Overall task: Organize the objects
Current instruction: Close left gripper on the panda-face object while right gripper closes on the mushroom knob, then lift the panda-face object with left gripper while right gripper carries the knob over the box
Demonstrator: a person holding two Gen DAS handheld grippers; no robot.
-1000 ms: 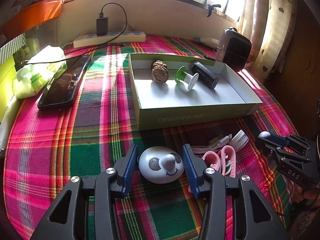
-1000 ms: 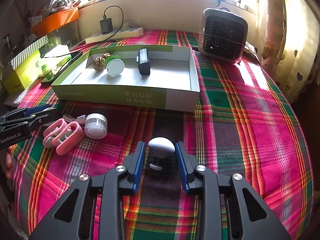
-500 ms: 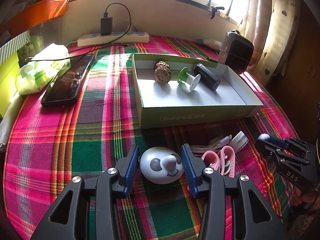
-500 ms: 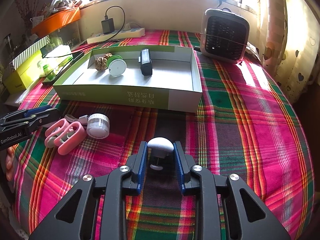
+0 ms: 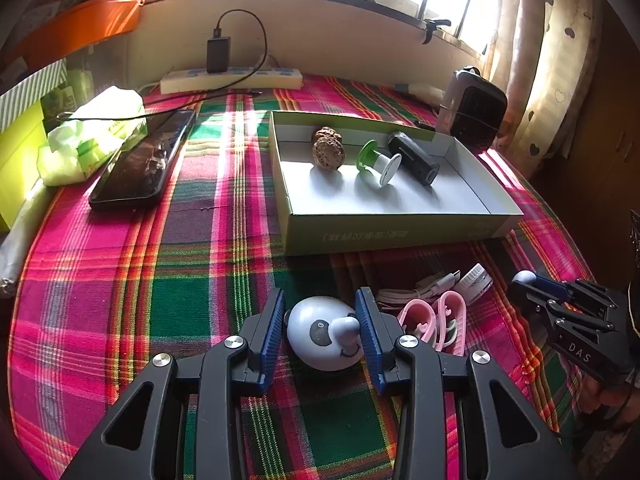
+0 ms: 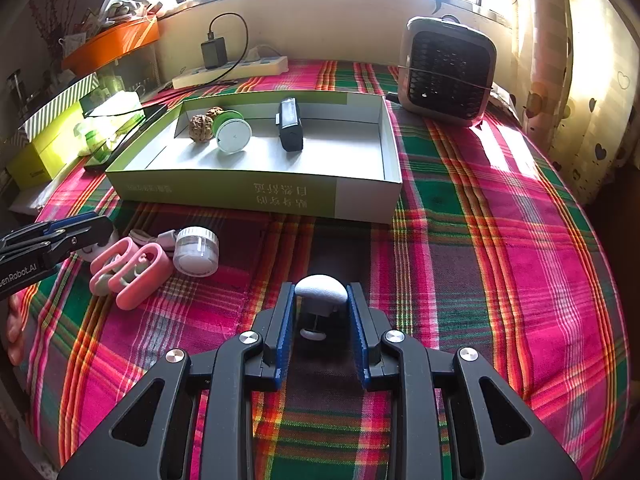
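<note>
A white round panda-face toy (image 5: 320, 334) lies on the plaid cloth between the blue pads of my left gripper (image 5: 320, 293). Its jaws are closing and both pads touch the toy's sides. My right gripper (image 6: 321, 286) is shut on a white mushroom-shaped knob (image 6: 320, 292) standing on the cloth. The open green-and-white box (image 5: 380, 236) holds two walnuts (image 5: 328, 152), a green-and-white spool (image 5: 378, 162) and a black device (image 5: 414, 158). Pink clips (image 6: 132, 268), a small white jar (image 6: 198, 250) and a white cable (image 5: 416, 286) lie between the grippers.
A phone (image 5: 140, 164) and a tissue pack (image 5: 92, 132) lie left of the box. A power strip (image 5: 232, 78) with a charger runs along the back wall. A small fan (image 6: 448, 72) stands at the box's far right corner. Bare cloth stretches right of my right gripper.
My left jaws have narrowed from well apart to touching the panda toy. The right jaws closed slightly onto the knob. Neither hand has shifted.
</note>
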